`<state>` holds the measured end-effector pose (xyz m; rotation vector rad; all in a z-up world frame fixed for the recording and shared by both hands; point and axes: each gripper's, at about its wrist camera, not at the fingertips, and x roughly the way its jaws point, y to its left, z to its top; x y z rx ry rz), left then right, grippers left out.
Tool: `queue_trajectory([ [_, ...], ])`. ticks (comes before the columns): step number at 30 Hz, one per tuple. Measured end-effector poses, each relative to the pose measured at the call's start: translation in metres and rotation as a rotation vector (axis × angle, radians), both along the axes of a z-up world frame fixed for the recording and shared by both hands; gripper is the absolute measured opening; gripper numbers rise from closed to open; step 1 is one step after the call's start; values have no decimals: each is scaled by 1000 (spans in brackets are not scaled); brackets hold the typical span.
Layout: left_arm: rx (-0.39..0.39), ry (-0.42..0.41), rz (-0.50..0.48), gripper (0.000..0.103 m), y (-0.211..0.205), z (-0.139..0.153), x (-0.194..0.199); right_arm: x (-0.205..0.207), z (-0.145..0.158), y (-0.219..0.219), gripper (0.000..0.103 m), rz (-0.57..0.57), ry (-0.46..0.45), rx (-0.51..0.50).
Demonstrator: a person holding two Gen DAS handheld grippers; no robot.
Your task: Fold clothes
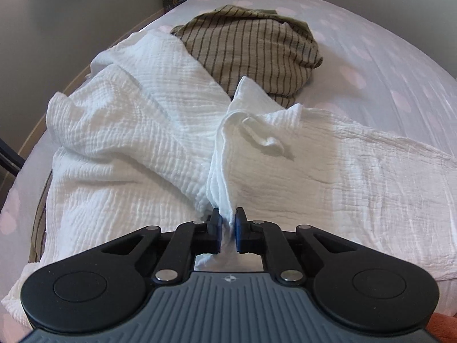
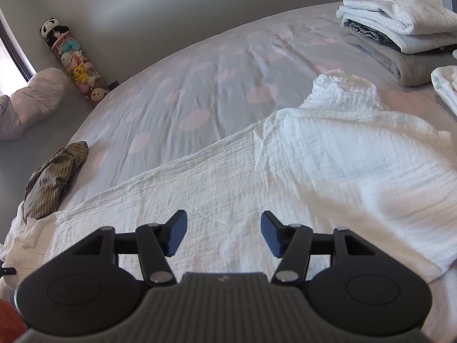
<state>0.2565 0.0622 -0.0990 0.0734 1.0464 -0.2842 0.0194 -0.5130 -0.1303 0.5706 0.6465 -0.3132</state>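
the left gripper (image 1: pixel 227 223) pinches a bunched ridge of the white crinkled garment (image 1: pixel 137 131), its blue pads closed on the cloth. the right gripper (image 2: pixel 224 231) hangs above the same garment with jaws spread wide, holding nothing. the garment lies rumpled across the dotted bedsheet (image 2: pixel 200 85) — a striped olive garment (image 1: pixel 251 48) sits just beyond it, a folded stack (image 2: pixel 400 34) at the far corner.

Hovering spread wide, right tool (image 2: pixel 224 233) over white crinkled garment (image 2: pixel 314 171) lying on dotted bed (image 2: pixel 200 85).
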Motion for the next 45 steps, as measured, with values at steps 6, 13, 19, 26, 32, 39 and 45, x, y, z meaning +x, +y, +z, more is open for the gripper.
queue_trajectory([
  [6, -135, -2, -66, 6, -28, 52, 1, -2, 2, 1, 61, 3, -11, -1],
  [13, -181, -44, -245, 6, -124, 99, -10, -6, 3, -2, 61, -1, -38, 26],
  [19, -157, -35, -437, 6, -235, 92, -36, -13, 0, -12, 61, -21, -69, 90],
  [26, -83, 86, -601, 6, -345, 23, -94, -15, -8, -21, 61, -35, -78, 160],
  [32, 25, 178, -631, 6, -388, -36, -138, -9, -15, -23, 61, -24, -42, 187],
  [39, -64, 213, -522, 7, -367, -50, -139, 5, -14, -9, 56, 114, -41, 184],
  [45, -40, 178, -507, 7, -368, -49, -144, 29, -13, 15, 27, 291, -28, 154],
])
